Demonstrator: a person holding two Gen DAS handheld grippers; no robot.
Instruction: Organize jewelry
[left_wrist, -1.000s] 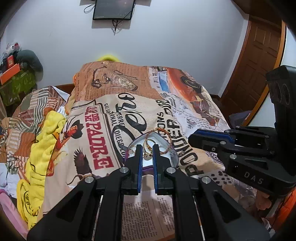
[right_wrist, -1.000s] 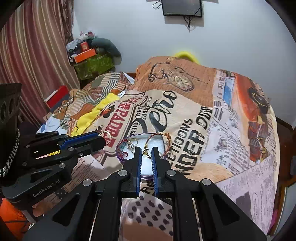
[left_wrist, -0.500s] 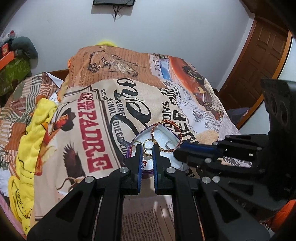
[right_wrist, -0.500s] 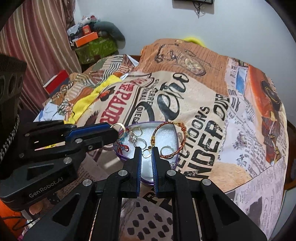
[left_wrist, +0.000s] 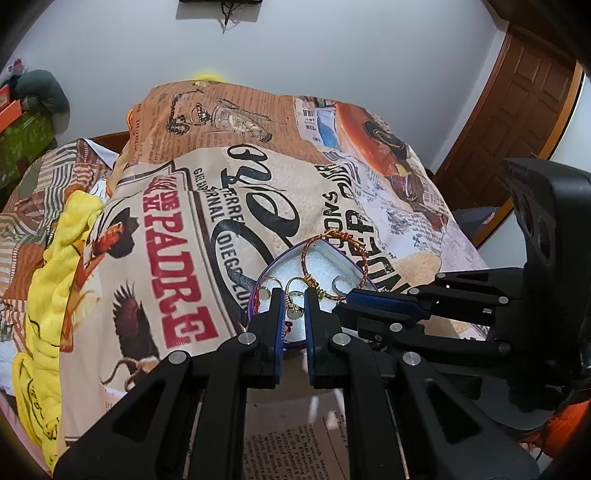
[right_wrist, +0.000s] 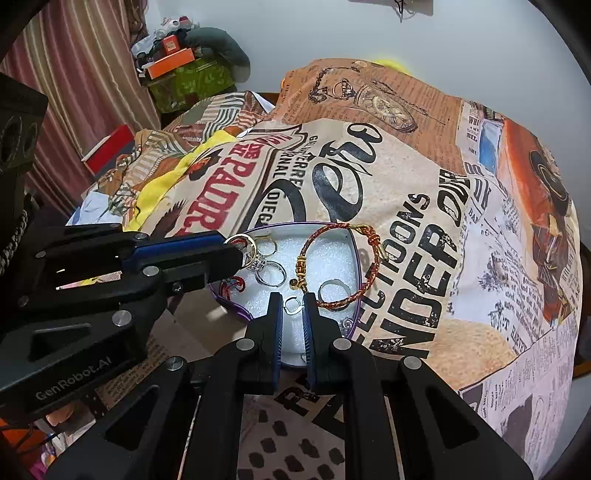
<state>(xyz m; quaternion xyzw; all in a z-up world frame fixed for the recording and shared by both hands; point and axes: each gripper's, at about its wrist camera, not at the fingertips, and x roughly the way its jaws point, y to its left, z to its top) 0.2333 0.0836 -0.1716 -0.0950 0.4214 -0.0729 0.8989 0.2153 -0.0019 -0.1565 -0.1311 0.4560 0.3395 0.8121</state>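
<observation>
Fingers of the right gripper (right_wrist: 293, 299) stand nearest in its own view, a narrow gap between them, with a small gold ring (right_wrist: 291, 305) sitting in that gap above the near rim of the tray (right_wrist: 355, 254); whether the pads actually press on it cannot be told. The left gripper (left_wrist: 294, 295) shows the same narrow gap in its view, with a gold ring (left_wrist: 294, 313) seen between its tips over the tray's (left_wrist: 351, 266) white foam; contact there is also unclear. In the right wrist view the left gripper (right_wrist: 236, 254) reaches in from the left side, its tip at the tray's left edge, touching or just beside a gold ring (right_wrist: 246, 242). Just beyond lie a cluster of silver rings (right_wrist: 271, 271), a plain silver band (right_wrist: 330, 288), and a red-and-gold braided bracelet (right_wrist: 345, 266) draped over the right rim, half in the tray and half on the blanket (right_wrist: 406, 184). A red thread piece (right_wrist: 236, 285) lies at the tray's left side. The tray rests on the printed blanket, which covers a bed. A yellow cloth (left_wrist: 55, 266) lies farther left, then a white wall (left_wrist: 332, 48) and a wooden door (left_wrist: 517, 122).
</observation>
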